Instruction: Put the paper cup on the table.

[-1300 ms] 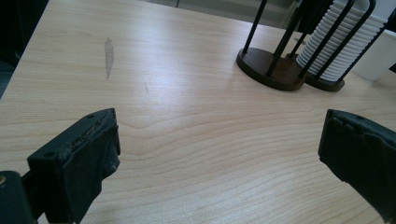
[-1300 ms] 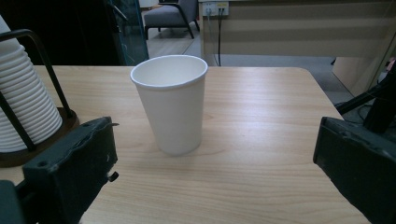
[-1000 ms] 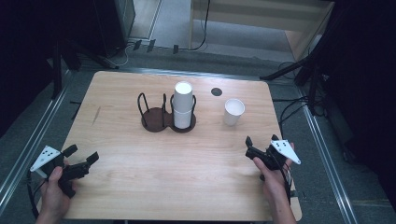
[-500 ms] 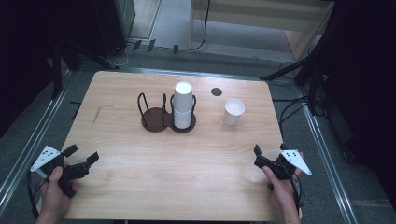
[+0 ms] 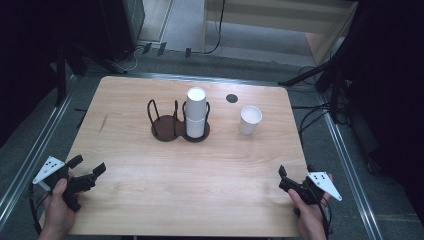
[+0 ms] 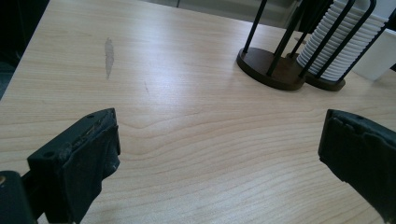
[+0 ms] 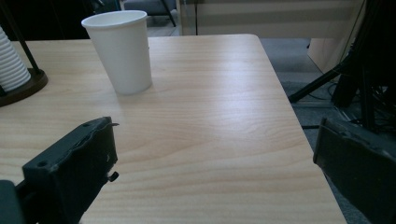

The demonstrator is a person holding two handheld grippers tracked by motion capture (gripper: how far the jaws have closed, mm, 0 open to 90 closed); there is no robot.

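While our left gripper (image 5: 89, 170) and right gripper (image 5: 284, 178) hover with fingers released at the near corners of the bench (image 5: 210, 200), the lone paper cup (image 5: 249, 120) stands upright right of the cup holder (image 5: 179, 127), apart from it.

Left gripper (image 5: 87, 170) at the near left table edge; right gripper (image 5: 289, 180) at the near right edge. Ahead and right of the left jaws stands the dark two-ring wire cup holder (image 5: 174, 123), a stack of white ribbed paper cups (image 5: 195, 112) in its right ring. Ahead and left of the right jaws stands a single white paper cup (image 7: 120, 49), on the light wooden table (image 5: 200, 185), right of the holder, apart from it
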